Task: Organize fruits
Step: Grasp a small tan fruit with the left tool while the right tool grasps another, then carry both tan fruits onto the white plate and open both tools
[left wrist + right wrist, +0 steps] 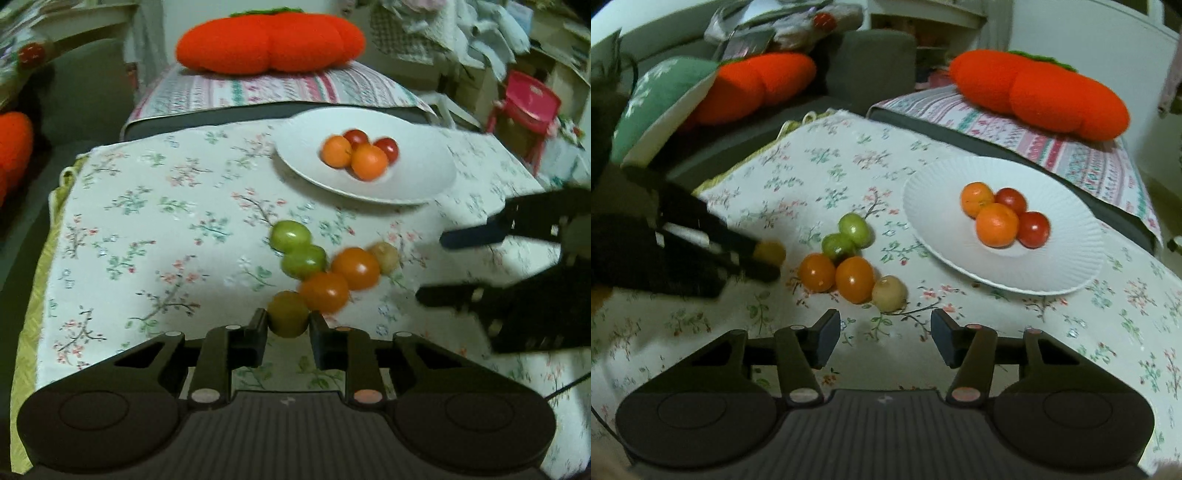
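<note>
- Your left claw pinches a yellow-green fruit between its two fingers, at the near end of the loose cluster on the floral tabletop.
- In the right wrist view that same left claw comes in from the left edge, closed on the fruit just left of the cluster.
- Your right claw is spread wide with nothing between its fingers, just near of the pale yellow fruit.
- Loose on the cloth, touching in a chain: two green fruits, two orange tomatoes and the pale yellow one at the right end.
- The white plate sits far and to the right of the cluster, apart from it.
- On the plate lie two oranges and two red tomatoes, bunched together and touching.
- Beyond the tabletop a big orange plush cushion rests on a striped cloth.
- A second orange cushion lies far left in the right wrist view, beside a green pillow.
</note>
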